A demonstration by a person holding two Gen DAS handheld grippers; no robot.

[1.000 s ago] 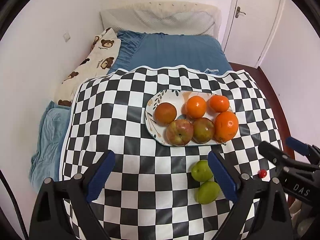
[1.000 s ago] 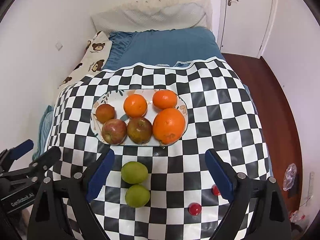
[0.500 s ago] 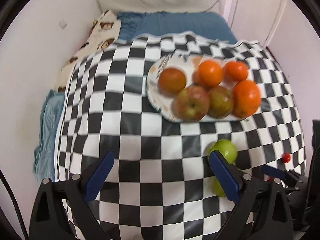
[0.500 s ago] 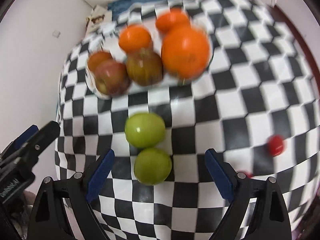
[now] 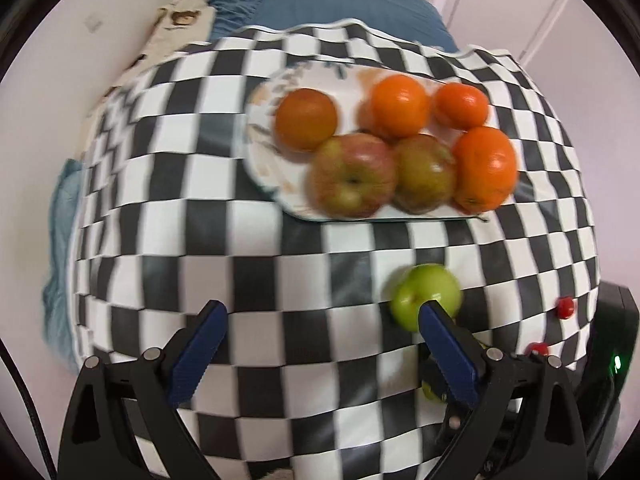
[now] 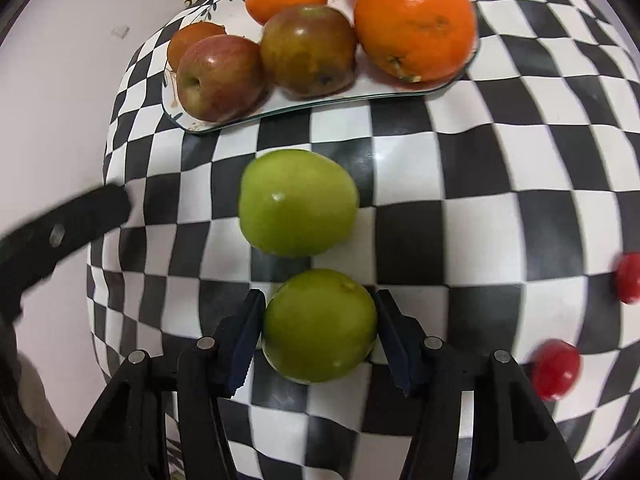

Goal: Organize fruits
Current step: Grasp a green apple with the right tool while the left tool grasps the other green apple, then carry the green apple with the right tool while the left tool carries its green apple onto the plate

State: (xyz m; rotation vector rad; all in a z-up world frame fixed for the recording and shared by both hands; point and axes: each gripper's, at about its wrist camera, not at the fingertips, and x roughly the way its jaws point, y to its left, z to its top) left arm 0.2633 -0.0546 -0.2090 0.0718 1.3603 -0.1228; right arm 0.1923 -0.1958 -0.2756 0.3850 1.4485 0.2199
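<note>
Both grippers have dropped toward the checkered cloth (image 5: 280, 248) since a second ago, and the right one has closed in around the nearer green fruit.

In the left wrist view, the left gripper (image 5: 320, 344) is hanging over bare cloth with its blue fingers (image 5: 198, 354) spread wide, gripping nothing. The farther green fruit (image 5: 426, 300) is sitting just past the right-hand fingertip, partly overlapped by it; contact is hard to judge through the blur. The plate (image 5: 264, 160), loaded with oranges and apples, is now looming much larger ahead than before. Two small red fruits (image 5: 565, 306) are lying near the cloth's right edge.

In the right wrist view, the right gripper (image 6: 318, 332) is bracketing the nearer green fruit (image 6: 320, 326), its pads (image 6: 248, 340) drawn in narrow from their earlier wide spread and sitting right against the fruit's sides, the fruit resting on the cloth. The other green fruit (image 6: 298, 202) is lying just beyond it, between it and the plate (image 6: 304, 108). A dark finger of the left gripper (image 6: 64, 232) is poking in from the left.
</note>
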